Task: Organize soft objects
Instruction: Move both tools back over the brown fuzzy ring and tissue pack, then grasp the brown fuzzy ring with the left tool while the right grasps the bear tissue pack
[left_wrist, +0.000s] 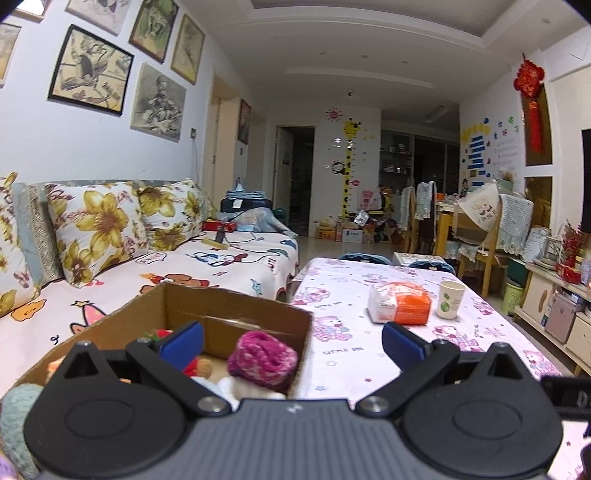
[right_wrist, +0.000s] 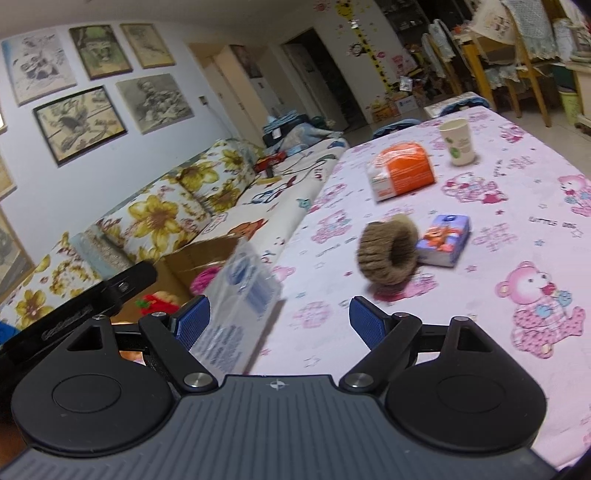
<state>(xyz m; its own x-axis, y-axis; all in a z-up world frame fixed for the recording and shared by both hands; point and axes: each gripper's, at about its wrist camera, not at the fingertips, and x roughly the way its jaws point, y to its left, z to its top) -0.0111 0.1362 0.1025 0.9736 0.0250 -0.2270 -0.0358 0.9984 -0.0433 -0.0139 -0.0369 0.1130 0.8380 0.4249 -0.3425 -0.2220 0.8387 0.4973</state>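
Note:
In the left wrist view, my left gripper is open over the near corner of a cardboard box. The box holds a magenta knit bundle, a red plush toy and something white. My right gripper is open above the table's left edge. A blurred, tilted blue-and-white tissue pack stands just inside its left finger, not clamped. On the pink tablecloth ahead lie a brown knit ring and a small cartoon tissue packet.
An orange-and-white pack and a paper cup stand farther back on the table. A sofa with floral cushions runs along the left, right behind the box. Chairs and cluttered shelves fill the far right.

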